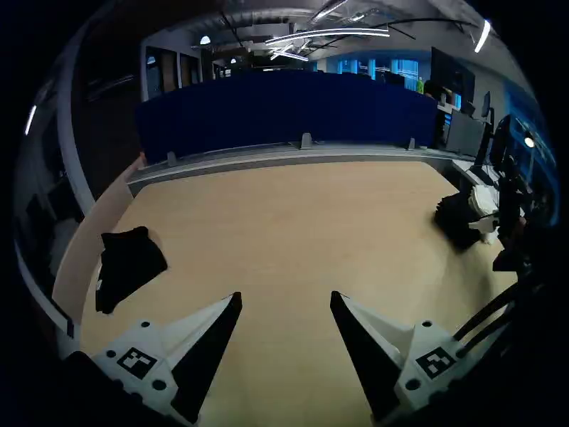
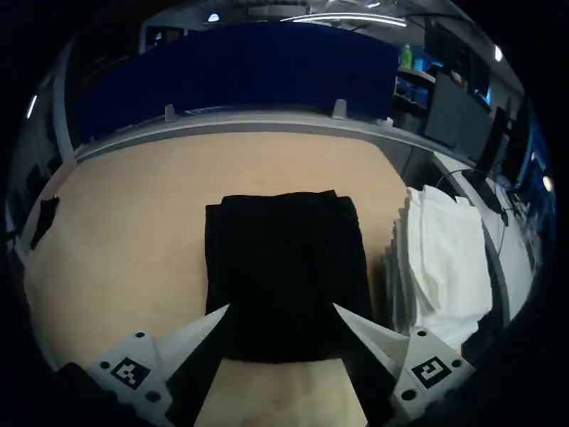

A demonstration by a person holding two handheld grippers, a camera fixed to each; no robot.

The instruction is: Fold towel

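In the left gripper view, we see the left gripper (image 1: pixel 284 295) hovering over the bare wood of the table (image 1: pixel 299 213), on the side away from the blue screen (image 1: pixel 284 107). Its fingers are spread wide with nothing between them, so it is released and idle. We judge it is held clear so as not to get in the way of the other hand's work. Below the screen's left end lies a small black cloth (image 1: pixel 128 267), crumpled. Below the screen's right end we make out a dark heap (image 1: pixel 455 220), too far off to name surely.

In the right gripper view, the black towel (image 2: pixel 284 270) lies flat on the table (image 2: pixel 128 235), in front of the middle of the blue screen (image 2: pixel 235 64). It forms a tidy rectangle with layered edges at its screen-side end, and to us it looks folded already, or nearly so. A stack of white towels (image 2: pixel 441 263) sits just beside it, toward the screen's right end, likely put there as the pile for finished or waiting pieces. The right gripper (image 2: pixel 281 307) is wide open, its fingers straddling the towel's edge farthest from the screen. Neither finger pinches the cloth; whether they brush it we cannot tell.
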